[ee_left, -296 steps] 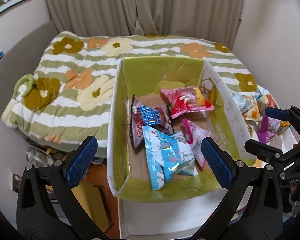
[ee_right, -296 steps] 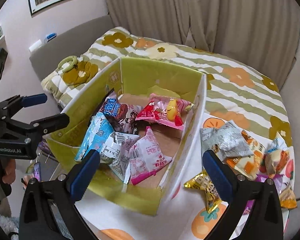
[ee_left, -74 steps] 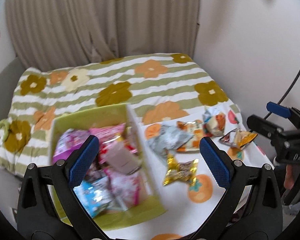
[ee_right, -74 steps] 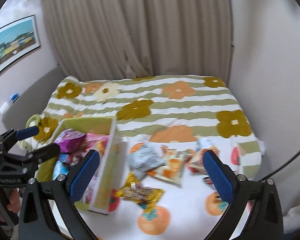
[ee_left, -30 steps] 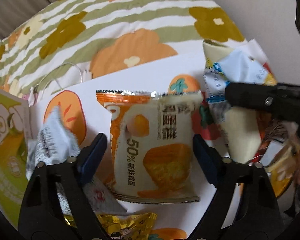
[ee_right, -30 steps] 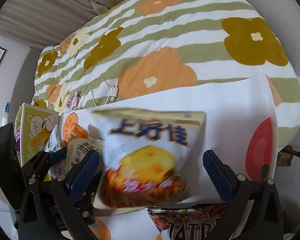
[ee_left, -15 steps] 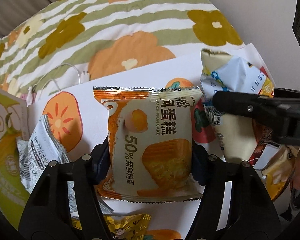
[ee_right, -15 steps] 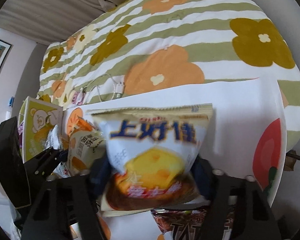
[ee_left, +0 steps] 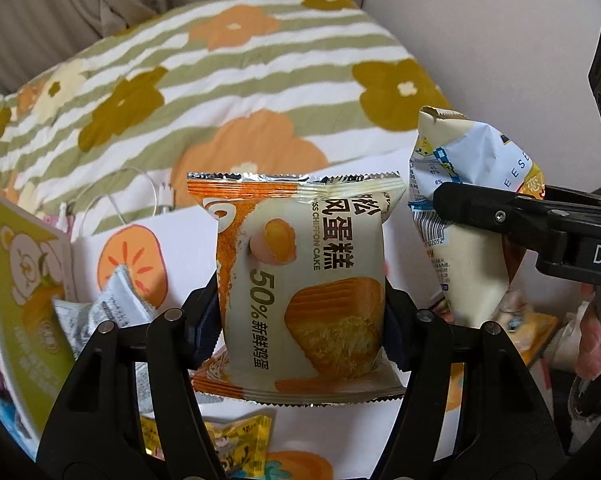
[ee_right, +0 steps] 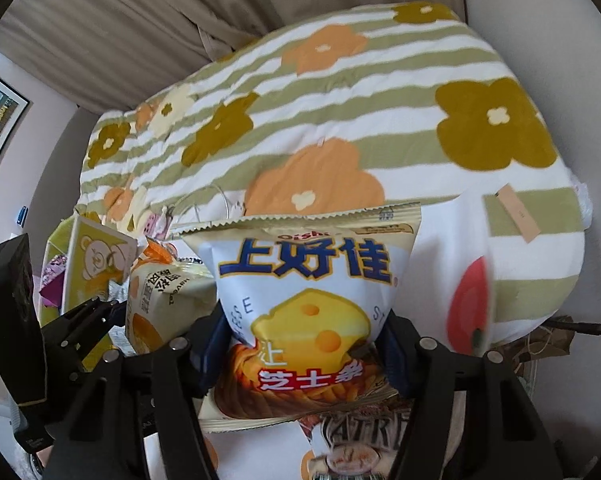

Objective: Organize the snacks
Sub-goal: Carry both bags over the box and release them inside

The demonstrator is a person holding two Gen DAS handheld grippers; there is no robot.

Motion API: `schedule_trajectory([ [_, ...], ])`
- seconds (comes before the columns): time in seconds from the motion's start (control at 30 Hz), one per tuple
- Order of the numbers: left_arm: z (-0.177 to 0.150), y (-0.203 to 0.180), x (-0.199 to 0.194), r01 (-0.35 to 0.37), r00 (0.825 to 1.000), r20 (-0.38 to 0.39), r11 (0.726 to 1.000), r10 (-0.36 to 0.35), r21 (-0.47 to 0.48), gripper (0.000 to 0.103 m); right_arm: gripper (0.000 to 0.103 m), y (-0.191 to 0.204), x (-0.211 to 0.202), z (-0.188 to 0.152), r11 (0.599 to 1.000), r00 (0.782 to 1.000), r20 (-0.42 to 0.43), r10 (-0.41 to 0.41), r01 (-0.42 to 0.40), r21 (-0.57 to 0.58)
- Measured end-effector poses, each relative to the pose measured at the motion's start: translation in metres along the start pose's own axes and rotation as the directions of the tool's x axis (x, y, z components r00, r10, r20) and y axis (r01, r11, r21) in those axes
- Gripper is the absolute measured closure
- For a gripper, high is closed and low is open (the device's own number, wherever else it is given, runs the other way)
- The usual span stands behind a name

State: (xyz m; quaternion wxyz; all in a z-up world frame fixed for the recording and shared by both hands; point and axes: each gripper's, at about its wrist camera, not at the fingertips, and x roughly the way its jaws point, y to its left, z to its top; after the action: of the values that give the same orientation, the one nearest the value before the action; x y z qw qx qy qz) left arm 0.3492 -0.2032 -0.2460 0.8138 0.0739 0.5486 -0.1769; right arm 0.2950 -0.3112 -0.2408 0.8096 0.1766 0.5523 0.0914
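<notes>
We hold one snack in each tool.

Our left tool [ee_left: 300, 320] squeezes the cake pack [ee_left: 304, 280] and holds it up over the white cloth [ee_left: 188, 232]. Our right tool [ee_right: 304, 344] squeezes the cheese snack bag [ee_right: 304, 300]. The green box [ee_left: 24, 280] sits at the left, with a purple pack [ee_right: 52, 276] and other snacks inside.

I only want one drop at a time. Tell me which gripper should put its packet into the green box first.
Left. The left gripper, shut on the chiffon cake packet, sits nearer the green box. The right gripper, holding the cheese snack bag, is farther away, beyond it.
</notes>
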Motion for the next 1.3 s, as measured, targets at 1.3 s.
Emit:
schedule_trajectory([
  [1.3, -0.145, 0.291, -0.220, -0.181, 0.953, 0.184, 0.940, 0.240, -0.288, 0.041, 0.043, 0.333, -0.032, -0.065, 0.937, 0.978, 0.120, 0.169, -0.121, -0.328],
])
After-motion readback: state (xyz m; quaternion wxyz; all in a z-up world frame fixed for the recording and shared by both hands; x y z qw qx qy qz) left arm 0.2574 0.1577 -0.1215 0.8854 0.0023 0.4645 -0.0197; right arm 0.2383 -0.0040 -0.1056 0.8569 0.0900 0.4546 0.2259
